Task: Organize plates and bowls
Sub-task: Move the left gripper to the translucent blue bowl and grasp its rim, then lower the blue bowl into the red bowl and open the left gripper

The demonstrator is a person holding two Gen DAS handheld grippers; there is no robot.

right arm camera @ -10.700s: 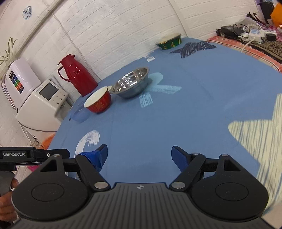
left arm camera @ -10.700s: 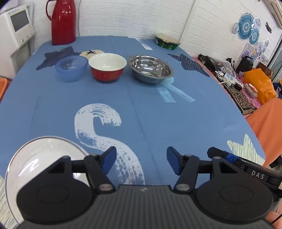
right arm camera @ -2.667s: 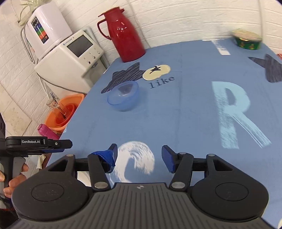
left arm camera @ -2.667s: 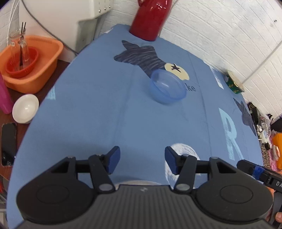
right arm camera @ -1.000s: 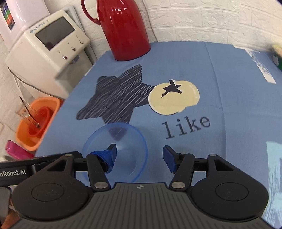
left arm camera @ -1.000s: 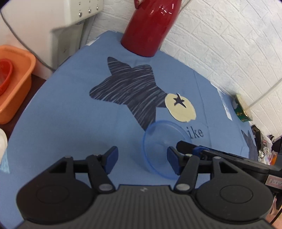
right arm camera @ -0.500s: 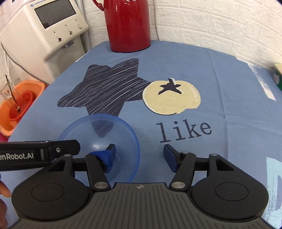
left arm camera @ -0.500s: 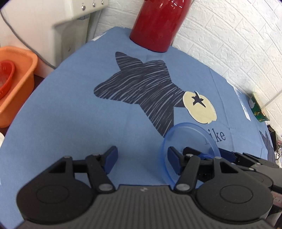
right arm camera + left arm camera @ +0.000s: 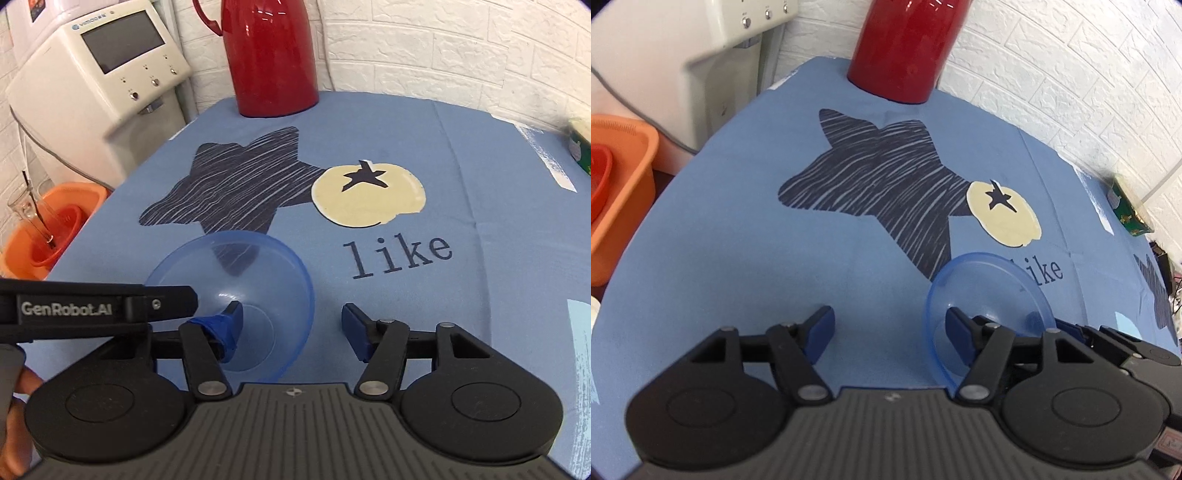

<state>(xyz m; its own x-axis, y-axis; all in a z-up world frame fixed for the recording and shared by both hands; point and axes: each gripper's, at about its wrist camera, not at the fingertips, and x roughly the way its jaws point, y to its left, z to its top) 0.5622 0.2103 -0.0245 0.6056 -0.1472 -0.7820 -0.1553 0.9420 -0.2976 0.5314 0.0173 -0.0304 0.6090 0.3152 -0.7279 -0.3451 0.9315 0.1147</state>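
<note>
A translucent blue bowl (image 9: 258, 266) sits on the blue tablecloth (image 9: 480, 184), beside the dark star print. My right gripper (image 9: 291, 325) is open and straddles the bowl's right wall, with the taped left fingertip (image 9: 225, 325) inside and the right fingertip outside. In the left wrist view the bowl (image 9: 990, 280) appears tipped, its rim facing left. My left gripper (image 9: 889, 325) is open with nothing between its fingers. Its right fingertip (image 9: 955, 323) overlaps the bowl's left rim; contact cannot be told. The right gripper's body (image 9: 1115, 343) shows behind the bowl.
A red thermos (image 9: 269, 55) stands at the table's far edge beside a white appliance (image 9: 99, 74). An orange basin (image 9: 48, 221) sits below the table's left edge. A green box (image 9: 1130, 210) lies far right. A hand (image 9: 18, 406) holds the left gripper's body (image 9: 92, 306).
Both grippers have closed in on the blue bowl. The right gripper's left finger has gone deeper into the bowl. The left gripper has shifted left, its right fingertip now at the rim.
</note>
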